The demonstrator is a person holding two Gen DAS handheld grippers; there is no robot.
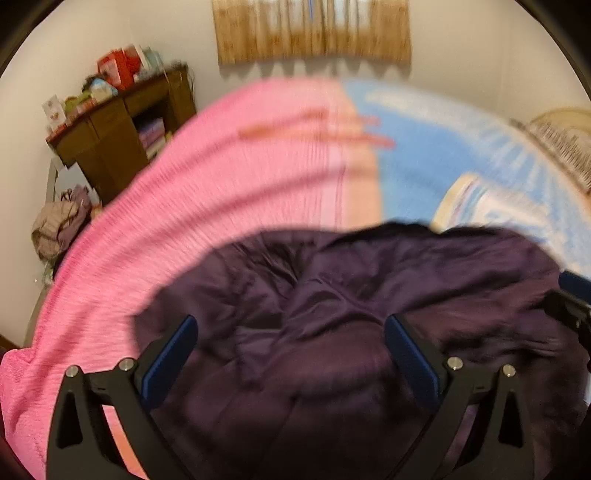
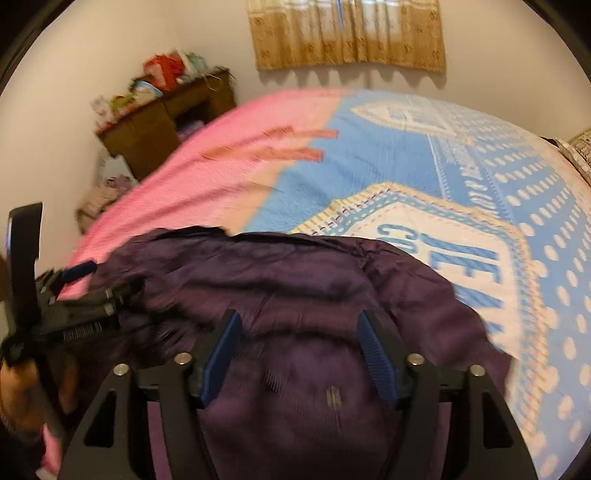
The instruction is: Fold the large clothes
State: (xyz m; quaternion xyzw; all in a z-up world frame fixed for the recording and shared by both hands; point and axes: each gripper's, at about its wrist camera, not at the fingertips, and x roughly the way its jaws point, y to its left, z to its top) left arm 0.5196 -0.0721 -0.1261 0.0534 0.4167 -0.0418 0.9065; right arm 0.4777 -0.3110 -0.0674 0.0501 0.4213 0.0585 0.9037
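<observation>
A large dark purple garment (image 1: 332, 295) lies crumpled on the bed, also in the right wrist view (image 2: 295, 280). My left gripper (image 1: 291, 332) is open, its blue-padded fingers spread over the garment's near part, holding nothing. My right gripper (image 2: 299, 332) is open above the garment's near right part. The left gripper also shows at the left edge of the right wrist view (image 2: 74, 291), by the garment's left edge. Both views are blurred by motion.
The bed carries a pink blanket (image 1: 184, 192) on the left and a blue-and-white patterned cover (image 2: 480, 206) on the right. A brown cluttered shelf (image 1: 122, 136) stands by the far left wall. A curtain (image 2: 347, 33) hangs behind the bed.
</observation>
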